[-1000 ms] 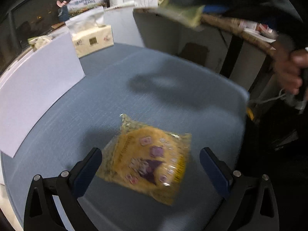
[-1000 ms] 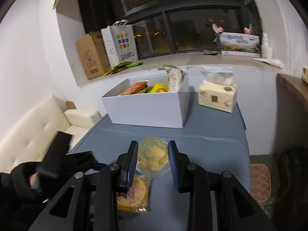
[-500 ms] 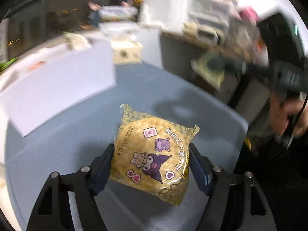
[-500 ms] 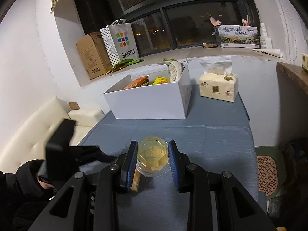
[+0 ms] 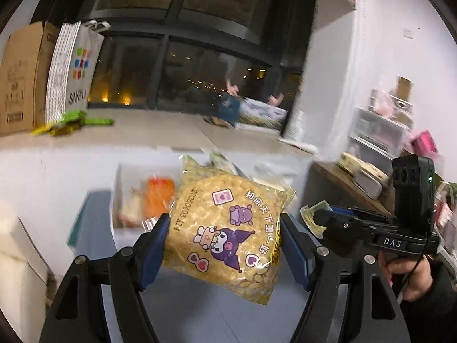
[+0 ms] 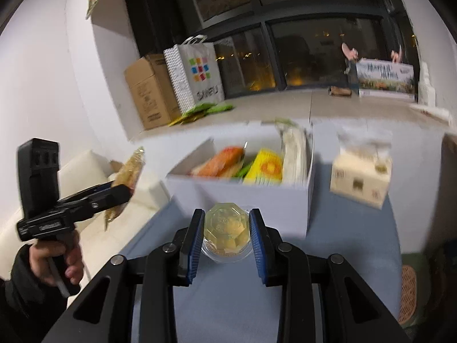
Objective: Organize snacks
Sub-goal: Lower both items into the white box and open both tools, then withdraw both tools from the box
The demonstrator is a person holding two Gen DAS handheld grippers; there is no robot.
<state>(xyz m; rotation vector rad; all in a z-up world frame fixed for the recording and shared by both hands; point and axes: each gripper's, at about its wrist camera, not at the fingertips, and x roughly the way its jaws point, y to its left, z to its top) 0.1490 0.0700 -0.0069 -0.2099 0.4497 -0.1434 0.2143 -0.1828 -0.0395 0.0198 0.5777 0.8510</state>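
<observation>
Snacks fill both tools. The left tool (image 5: 222,241) squeezes a yellow snack bag (image 5: 225,228) by its two sides and holds it up in the air, above the blue table (image 5: 200,314). The bag is see-through and puffy, with a round yellow cake inside. It has small cartoon pictures on the front: a purple-hatted figure, a purple bear, pink hearts and a pink card, plus some writing and a printed date down one edge. From the right wrist view the bag shows edge-on and tilted, left of the white box (image 6: 245,197).

The right tool (image 6: 227,235) is clenched on a small clear cup (image 6: 227,228) with an eight-sided golden top, held just in front of the box. Inside the box lie orange, yellow and white packs. A tissue pack (image 6: 361,177) sits on the table to the right of the box.
</observation>
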